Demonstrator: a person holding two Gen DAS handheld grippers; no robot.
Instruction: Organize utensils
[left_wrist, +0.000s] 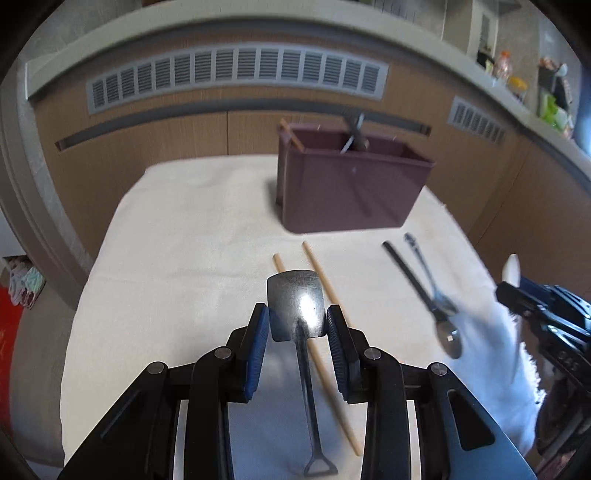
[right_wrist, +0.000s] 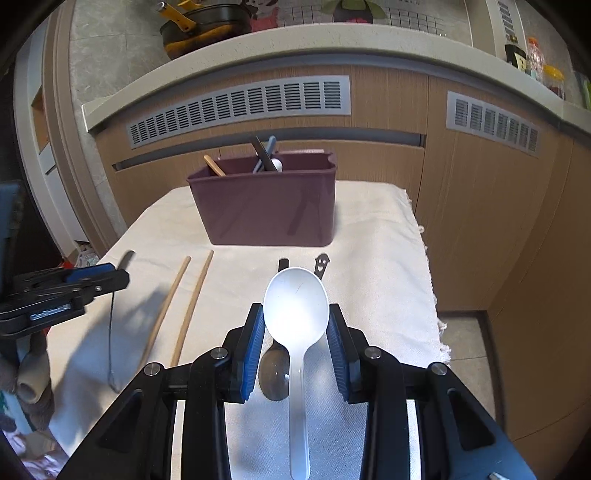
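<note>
we read this as the carry step: both tools loaded, holder not yet reached. left gripper (left_wrist: 297, 326) is clamped on the metal shovel-spoon (left_wrist: 296, 304), blade pointing to 12 o'clock toward the maroon holder (left_wrist: 351, 192), handle trailing to 6, long axis along the fingers. right gripper (right_wrist: 295, 325) is clamped on the white spoon (right_wrist: 296, 308), bowl at 12, handle at 6. both utensils hang above the cream cloth (left_wrist: 184, 229) (holder well ahead, at 12 to 1). two chopsticks (left_wrist: 325, 284) and more cutlery (left_wrist: 424, 280) lie on the cloth. next, we judge, each utensil needs tipping upright over its compartment before release.
</note>
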